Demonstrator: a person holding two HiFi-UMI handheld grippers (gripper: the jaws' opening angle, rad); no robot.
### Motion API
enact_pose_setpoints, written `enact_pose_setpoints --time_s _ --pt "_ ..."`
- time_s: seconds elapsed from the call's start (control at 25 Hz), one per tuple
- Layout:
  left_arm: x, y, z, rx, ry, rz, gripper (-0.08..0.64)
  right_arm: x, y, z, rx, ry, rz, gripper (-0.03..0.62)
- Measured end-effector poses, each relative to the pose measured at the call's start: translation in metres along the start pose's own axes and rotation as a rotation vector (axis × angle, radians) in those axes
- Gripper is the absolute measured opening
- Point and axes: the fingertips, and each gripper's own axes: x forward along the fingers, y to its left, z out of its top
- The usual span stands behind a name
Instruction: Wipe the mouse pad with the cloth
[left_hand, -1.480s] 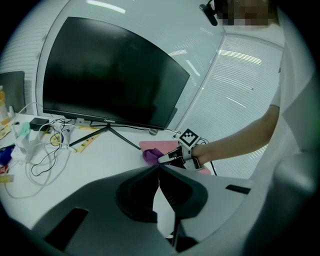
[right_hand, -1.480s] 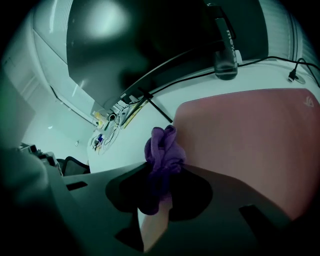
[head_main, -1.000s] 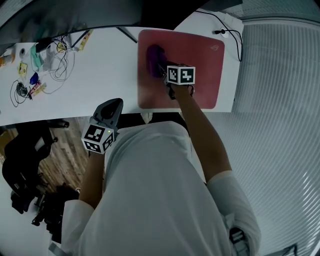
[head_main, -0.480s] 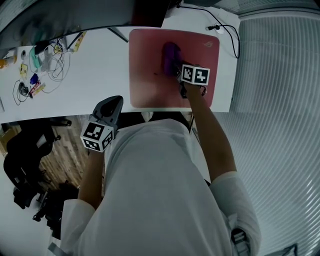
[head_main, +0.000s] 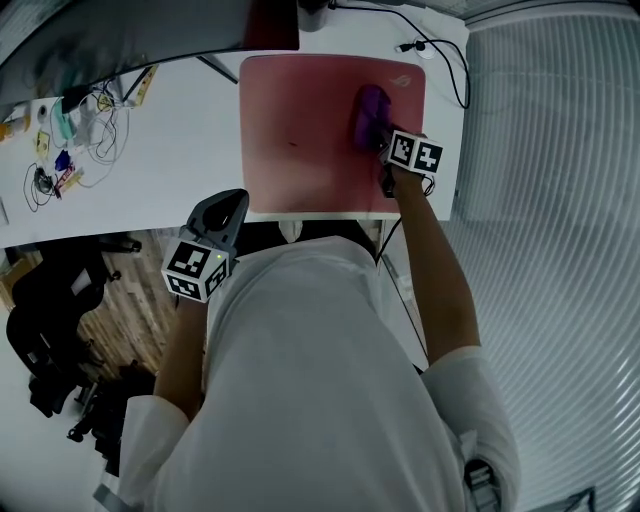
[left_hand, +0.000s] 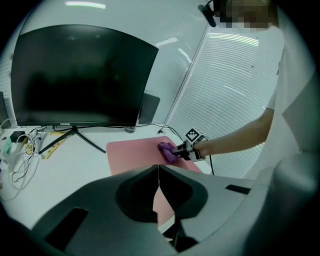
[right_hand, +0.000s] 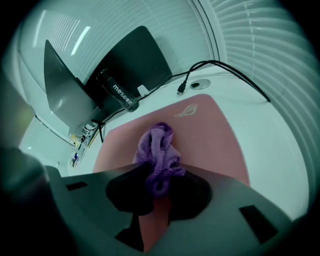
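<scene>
Since a second ago my right gripper (head_main: 382, 145) has dragged the purple cloth (head_main: 367, 114) across the pink mouse pad (head_main: 300, 150), from its left side over to its right side. The cloth now lies bunched on the pad near the far right corner, just inside the right edge, below the logo printed at that corner. In the right gripper view the claw (right_hand: 160, 186) is pinching the near end of the cloth (right_hand: 159, 147), and the rest of the folds spill forward onto the pad (right_hand: 212, 137). A small dark spot marks the pad left of centre.

My left gripper (head_main: 226, 212) hangs by the white desk's (head_main: 180, 165) near edge, close to the pad's near left corner as the head view shows it. Its own view shows the claw (left_hand: 158, 176) pressed together with nothing in it. A dark monitor (left_hand: 75, 75) stands along the desk's far edge, and a tangle of cables (head_main: 95, 130) and small items sits toward the left end.
</scene>
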Motion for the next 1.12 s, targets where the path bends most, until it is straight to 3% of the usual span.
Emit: enact_pose_setpoints --time_s 0.4,1.12 --pt "0.023 -0.028 0.006 0.016 -0.007 -0.027 0.018 -0.034 -0.062 0.006 -0.009 -0.01 -0.095 0.112" --pt "0.069 -0.055 0.03 0.009 -0.024 -0.114 0.018 -0.079 -0.113 0.032 -0.106 -0.018 -0.2 0.112"
